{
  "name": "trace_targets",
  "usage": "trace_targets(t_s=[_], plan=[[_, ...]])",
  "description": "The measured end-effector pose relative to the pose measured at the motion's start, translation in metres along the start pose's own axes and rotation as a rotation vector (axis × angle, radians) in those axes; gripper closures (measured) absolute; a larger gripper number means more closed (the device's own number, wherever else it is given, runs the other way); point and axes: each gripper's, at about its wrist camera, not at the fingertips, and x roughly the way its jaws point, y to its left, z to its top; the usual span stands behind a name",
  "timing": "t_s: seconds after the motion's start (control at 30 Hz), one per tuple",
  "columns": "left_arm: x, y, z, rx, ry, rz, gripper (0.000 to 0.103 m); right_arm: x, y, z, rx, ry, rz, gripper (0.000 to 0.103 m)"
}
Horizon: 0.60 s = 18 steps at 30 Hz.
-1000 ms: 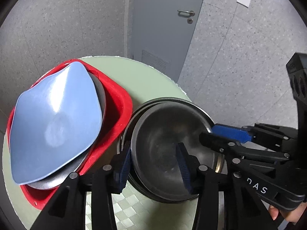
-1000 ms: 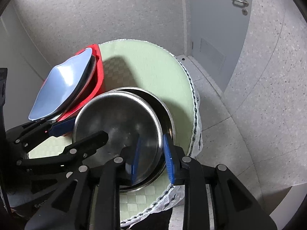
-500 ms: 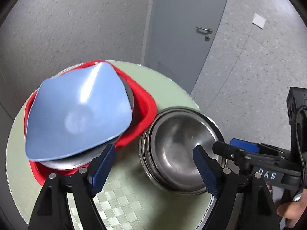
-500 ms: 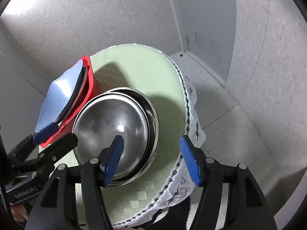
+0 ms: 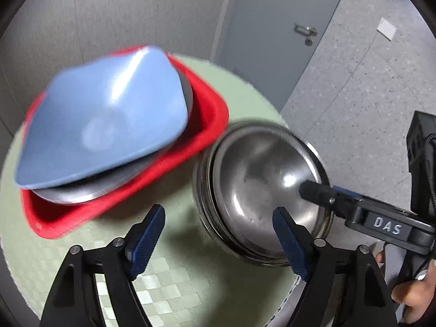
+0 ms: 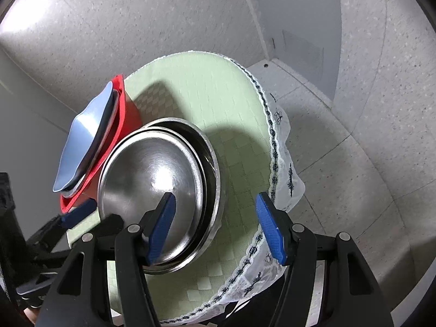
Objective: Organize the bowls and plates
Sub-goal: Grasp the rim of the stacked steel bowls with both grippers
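Observation:
A nested stack of steel bowls (image 5: 261, 190) (image 6: 152, 185) sits on the round green table (image 5: 177, 207) near its right edge. To their left a blue square plate (image 5: 106, 120) (image 6: 81, 141) lies on a steel plate (image 5: 81, 190) inside a red square dish (image 5: 207, 125) (image 6: 125, 109). My left gripper (image 5: 218, 234) is open and empty above the table in front of both stacks. My right gripper (image 6: 215, 229) is open and empty, hovering over the near rim of the steel bowls; it also shows in the left wrist view (image 5: 327, 193).
The green checked tablecloth (image 6: 218, 103) has a white lace hem (image 6: 283, 174) hanging off the right side. A grey door (image 5: 272, 27) and speckled floor (image 5: 368, 87) lie beyond the table. Grey walls stand behind.
Both grippers opened and pulled back up from the steel bowls, which now rest nested on the table. The right gripper let go of the bowl rim.

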Motion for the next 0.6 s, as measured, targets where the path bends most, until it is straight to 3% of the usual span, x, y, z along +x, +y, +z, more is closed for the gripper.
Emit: trace_targets(t_s=[0.03,0.1,0.17,0.23,0.43,0.6], plan=[[0.005,0.000,0.001,-0.006,0.018,-0.005,0.036,0.001,0.000,0.001,0.002,0.004,0.005,0.040],[0.015,0.004,0.003,-0.025,0.057,-0.038,0.055,0.005,-0.001,0.001,0.002,0.018,0.020,0.041],[0.021,0.008,0.005,-0.043,0.083,-0.080,0.062,0.010,0.000,0.000,0.002,0.035,0.044,0.042],[0.020,0.010,0.007,-0.051,0.075,-0.083,0.064,0.015,0.001,-0.001,0.001,0.055,0.079,0.059],[0.017,0.008,0.008,-0.034,0.067,-0.077,0.064,0.013,-0.001,-0.006,-0.011,0.052,0.074,0.068],[0.011,0.006,0.002,-0.006,0.051,-0.097,0.064,0.000,-0.005,-0.006,-0.003,0.031,0.074,0.069]])
